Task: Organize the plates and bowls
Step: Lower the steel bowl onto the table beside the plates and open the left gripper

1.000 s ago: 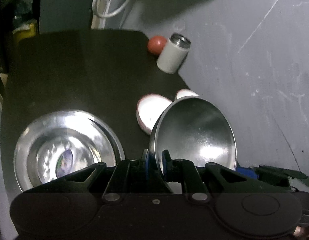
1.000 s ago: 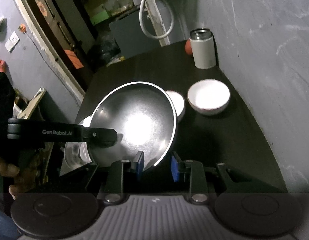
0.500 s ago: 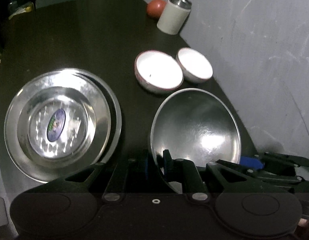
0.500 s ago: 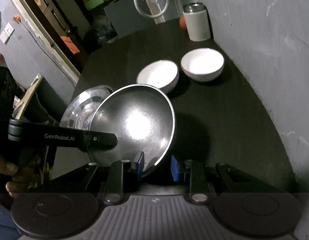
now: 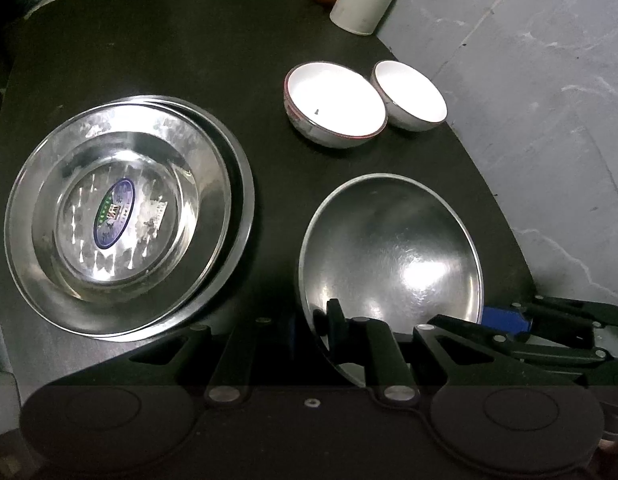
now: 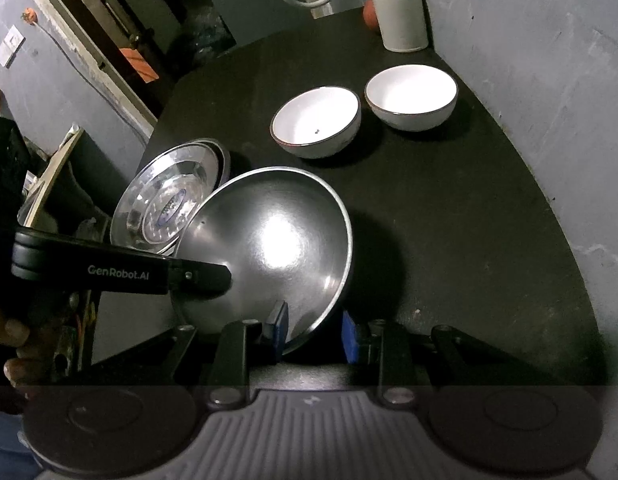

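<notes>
A dark bench holds stacked steel plates at left. A tilted steel bowl is pinched at its rim by the left gripper; the right gripper straddles its opposite rim, parted. 2 white bowls sit beyond, touching.

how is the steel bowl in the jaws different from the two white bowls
The steel bowl is bare, shiny metal; the white bowls are glossy white with a dark rim line. The steel bowl looks wider and shallower, the white bowls smaller and deeper. The steel bowl is tilted, its rim clamped by the left gripper, with the right gripper open around that rim; the white bowls sit upright on the table, side by side. All three are empty.
</notes>
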`<act>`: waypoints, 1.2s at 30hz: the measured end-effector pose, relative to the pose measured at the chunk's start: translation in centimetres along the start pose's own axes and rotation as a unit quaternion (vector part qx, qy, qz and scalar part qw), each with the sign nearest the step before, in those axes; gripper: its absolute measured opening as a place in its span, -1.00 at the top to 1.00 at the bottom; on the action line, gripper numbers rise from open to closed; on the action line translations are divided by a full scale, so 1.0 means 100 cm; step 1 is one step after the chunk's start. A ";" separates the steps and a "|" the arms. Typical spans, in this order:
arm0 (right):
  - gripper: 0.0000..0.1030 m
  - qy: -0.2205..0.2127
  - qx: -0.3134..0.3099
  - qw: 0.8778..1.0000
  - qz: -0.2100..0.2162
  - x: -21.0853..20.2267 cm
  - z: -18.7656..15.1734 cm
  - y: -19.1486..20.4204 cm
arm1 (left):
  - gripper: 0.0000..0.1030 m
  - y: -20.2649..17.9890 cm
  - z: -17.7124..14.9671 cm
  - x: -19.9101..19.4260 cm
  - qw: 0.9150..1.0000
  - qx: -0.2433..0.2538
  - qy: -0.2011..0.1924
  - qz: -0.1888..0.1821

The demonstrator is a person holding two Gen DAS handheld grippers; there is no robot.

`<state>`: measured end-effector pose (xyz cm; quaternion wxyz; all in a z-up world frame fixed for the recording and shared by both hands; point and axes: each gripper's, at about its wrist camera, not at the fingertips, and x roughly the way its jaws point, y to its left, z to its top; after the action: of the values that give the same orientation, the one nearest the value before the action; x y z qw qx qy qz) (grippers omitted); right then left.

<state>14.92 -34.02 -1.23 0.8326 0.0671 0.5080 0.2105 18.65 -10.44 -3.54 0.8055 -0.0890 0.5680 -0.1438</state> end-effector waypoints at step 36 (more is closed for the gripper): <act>0.16 -0.004 0.002 1.000 -0.010 -0.003 0.001 0.000 | 0.26 0.000 -0.002 -0.010 0.999 0.009 -0.020 0.031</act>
<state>14.89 -34.14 -0.92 0.8368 0.0646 0.5054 0.2004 18.16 -10.04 -2.68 0.8214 -0.0668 0.5531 -0.1219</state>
